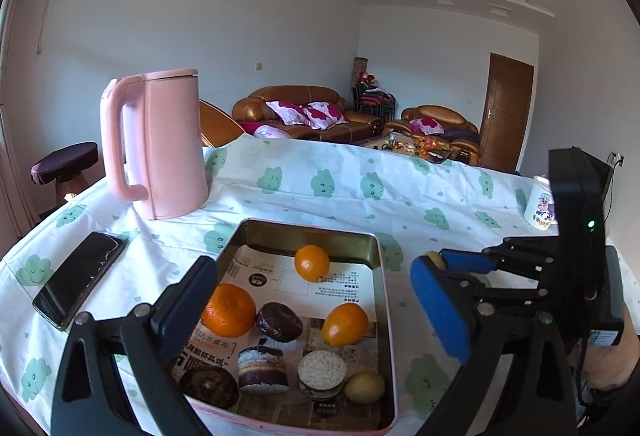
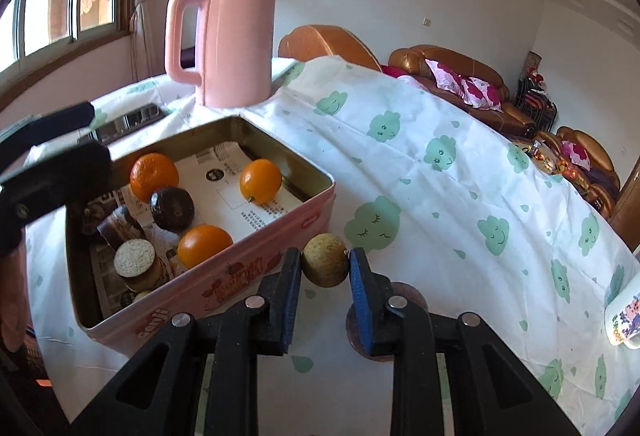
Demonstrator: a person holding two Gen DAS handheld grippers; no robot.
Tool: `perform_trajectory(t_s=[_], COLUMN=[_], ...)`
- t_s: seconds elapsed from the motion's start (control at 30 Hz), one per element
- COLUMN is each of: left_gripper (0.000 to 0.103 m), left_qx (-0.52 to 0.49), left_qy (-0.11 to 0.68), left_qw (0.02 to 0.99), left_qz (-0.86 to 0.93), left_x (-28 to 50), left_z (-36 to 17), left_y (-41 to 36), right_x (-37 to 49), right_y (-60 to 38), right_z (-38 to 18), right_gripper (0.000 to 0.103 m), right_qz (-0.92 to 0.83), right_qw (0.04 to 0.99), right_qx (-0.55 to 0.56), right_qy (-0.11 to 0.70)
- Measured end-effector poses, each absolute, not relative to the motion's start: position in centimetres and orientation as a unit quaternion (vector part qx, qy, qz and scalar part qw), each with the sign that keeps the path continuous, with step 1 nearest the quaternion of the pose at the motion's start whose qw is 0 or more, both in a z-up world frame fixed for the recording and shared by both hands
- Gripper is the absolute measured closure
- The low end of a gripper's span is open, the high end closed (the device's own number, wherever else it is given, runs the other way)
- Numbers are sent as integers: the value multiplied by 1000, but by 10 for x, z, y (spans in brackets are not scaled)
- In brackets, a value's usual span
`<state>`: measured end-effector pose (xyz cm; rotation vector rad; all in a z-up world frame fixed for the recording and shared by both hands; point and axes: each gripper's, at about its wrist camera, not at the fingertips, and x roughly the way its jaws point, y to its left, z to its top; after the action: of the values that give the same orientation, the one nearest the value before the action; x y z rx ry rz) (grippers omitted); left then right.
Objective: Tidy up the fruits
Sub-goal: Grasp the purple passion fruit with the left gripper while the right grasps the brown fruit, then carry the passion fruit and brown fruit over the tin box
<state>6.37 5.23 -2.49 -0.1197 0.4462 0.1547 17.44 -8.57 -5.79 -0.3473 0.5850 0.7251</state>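
A pink tin lined with newspaper holds three oranges, a small yellowish fruit and several round snack cakes. My left gripper stands open, its fingers spread wide over the tin with nothing between them. Just outside the tin's right wall, my right gripper is shut on a round tan fruit, its blue pads pressing both sides. That right gripper and its tan fruit also show at the right of the left wrist view.
A tall pink kettle stands behind the tin, with a black phone to its left. A printed white mug sits at the right. A brown disc lies under the right gripper. The cloud-print cloth drops off at the far edge.
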Motion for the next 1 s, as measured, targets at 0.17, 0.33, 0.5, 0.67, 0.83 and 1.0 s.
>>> perform_trajectory(t_s=[0.17,0.33,0.5,0.67,0.83,1.0], left_gripper=[4,4,8,17,47,56], left_qx=[-39,-9,11,5,-7,-9], left_qy=[246,287,324,364,405,382], left_qw=[968,958,946,931,913,923], left_qz=[40,6,-17,-24,-49,-47], left_x=[89,122,149,174,193,184], left_z=[-30,-43,-58,-70,-83,-76], left_y=[16,-26,-56,-66,-71,-71], right_x=[181,194,201,200,199,194], right_y=[-139,-173,-194,-202,-206,-206], right_z=[-49,-62,-68,-68,-69,-67], right_gripper=[77,77,77,77,77,77], right_qz=[305,267,254,255,258,259], right_qw=[908,918,921,923,923,925], right_qx=[-92,-57,-35,-27,-23,-28], right_qy=[273,289,293,287,286,276])
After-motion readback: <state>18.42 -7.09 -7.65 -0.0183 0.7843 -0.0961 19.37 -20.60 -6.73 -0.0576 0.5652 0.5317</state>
